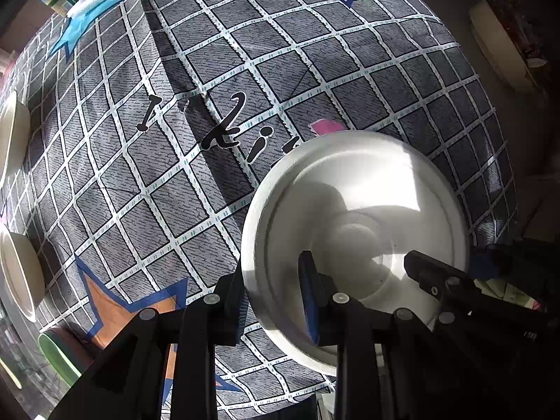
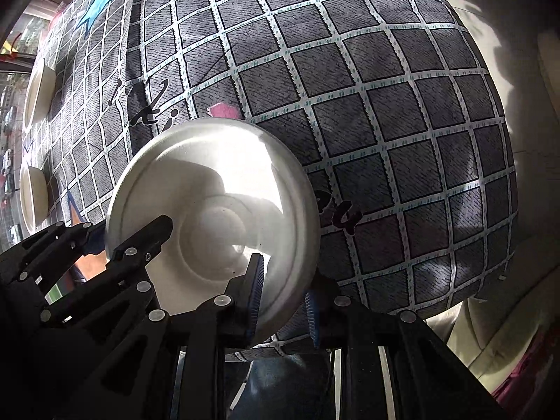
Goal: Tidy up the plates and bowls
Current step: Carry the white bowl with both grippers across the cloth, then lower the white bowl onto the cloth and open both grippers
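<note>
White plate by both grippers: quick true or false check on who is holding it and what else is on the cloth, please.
1. The white plate lies upside down on the checked cloth. True.
2. The left gripper has its fingers either side of the plate's rim. True.
3. The right gripper is nowhere near the plate. False: its fingers straddle the rim on the opposite side.
4. The plate is green. False: it is white; a green dish sits at the cloth's near left edge.
5. Two cream bowls lie along the far left of the cloth. True.
</note>
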